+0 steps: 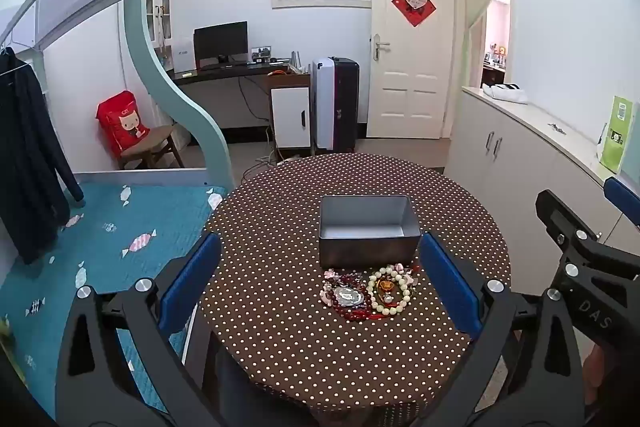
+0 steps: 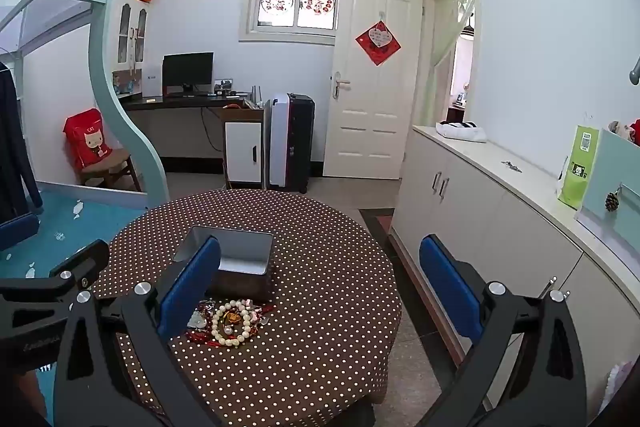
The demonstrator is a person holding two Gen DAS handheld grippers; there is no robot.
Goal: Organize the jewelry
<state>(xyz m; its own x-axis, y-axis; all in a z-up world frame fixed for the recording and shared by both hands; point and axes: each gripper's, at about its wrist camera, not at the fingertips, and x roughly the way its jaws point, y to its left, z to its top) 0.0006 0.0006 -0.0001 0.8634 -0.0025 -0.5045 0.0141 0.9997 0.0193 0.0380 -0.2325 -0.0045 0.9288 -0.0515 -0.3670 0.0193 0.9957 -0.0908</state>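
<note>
A pile of jewelry lies on the round dotted table, with a cream bead bracelet, dark red beads and a silver pendant. It also shows in the right wrist view. An open grey metal tin stands just behind the pile, empty inside; it shows in the right wrist view too. My left gripper is open and empty above the table's near side, the pile between its fingers' lines. My right gripper is open and empty, to the right of the pile.
A white cabinet counter runs along the right with a green carton. A bed with a teal cover lies to the left. A desk, a suitcase and a white door stand at the far wall.
</note>
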